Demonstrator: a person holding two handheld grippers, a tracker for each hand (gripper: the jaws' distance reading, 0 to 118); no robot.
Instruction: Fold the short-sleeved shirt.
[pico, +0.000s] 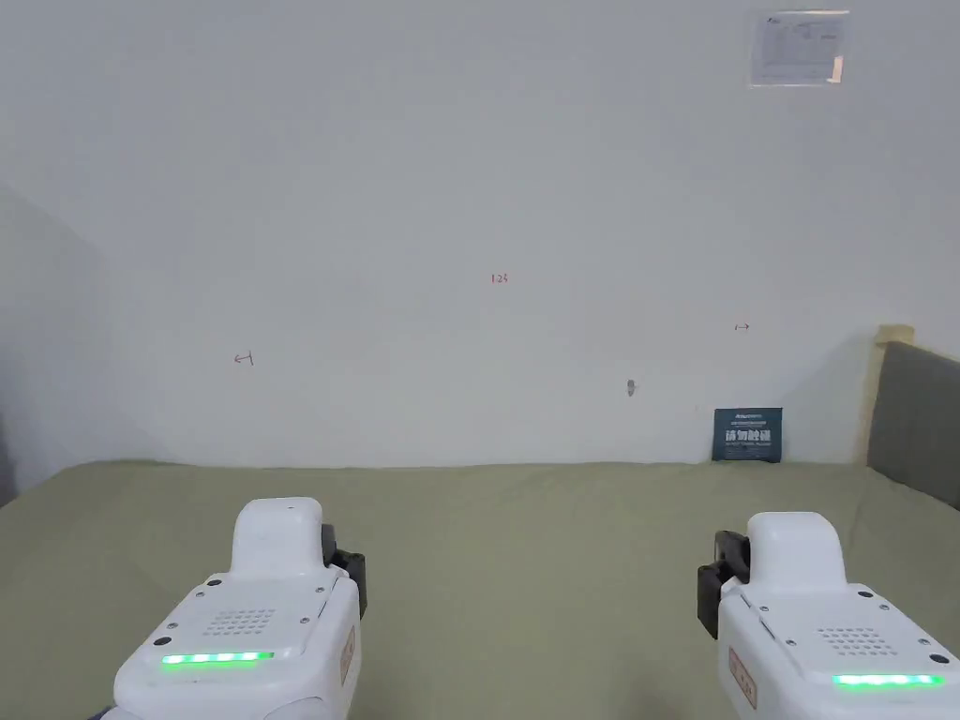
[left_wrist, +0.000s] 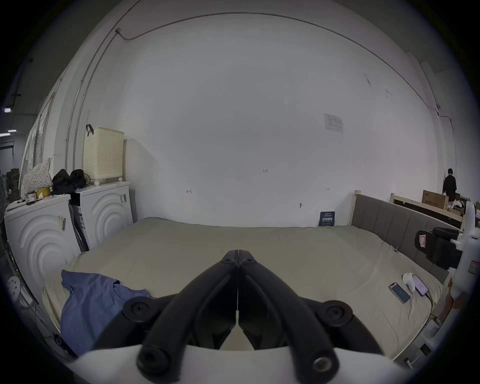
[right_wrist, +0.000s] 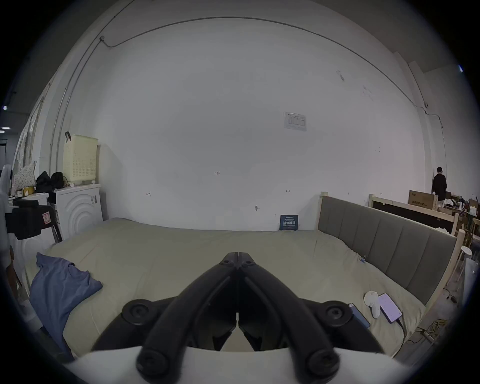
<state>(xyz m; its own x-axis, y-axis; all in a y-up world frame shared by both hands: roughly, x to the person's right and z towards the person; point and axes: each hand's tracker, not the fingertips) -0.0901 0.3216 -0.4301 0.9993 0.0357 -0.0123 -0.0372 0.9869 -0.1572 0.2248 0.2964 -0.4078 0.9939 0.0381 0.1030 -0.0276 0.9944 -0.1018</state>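
Both grippers hung level above the olive-green bed sheet (pico: 525, 562), side by side and well apart, each pointed at the white wall (pico: 422, 206). The left gripper (left_wrist: 238, 256) had its two black jaws pressed together tip to tip with nothing between them, and the right gripper (right_wrist: 238, 257) was closed the same way, also empty. The blue short-sleeved shirt (left_wrist: 89, 305) lay crumpled in a loose heap at the near left corner of the bed, partly draping over the mattress edge, well away from either gripper. On the near right part of the sheet lay two phones (right_wrist: 389, 308) with a small white device (right_wrist: 372, 304) between them. A grey padded headboard (right_wrist: 384, 244) ran along the right side of the bed. Beyond the left side stood white cabinets (left_wrist: 106, 210) carrying a cream perforated laundry basket (left_wrist: 103, 153). A small dark card (pico: 747, 434) leaned against the wall at the far edge of the bed.
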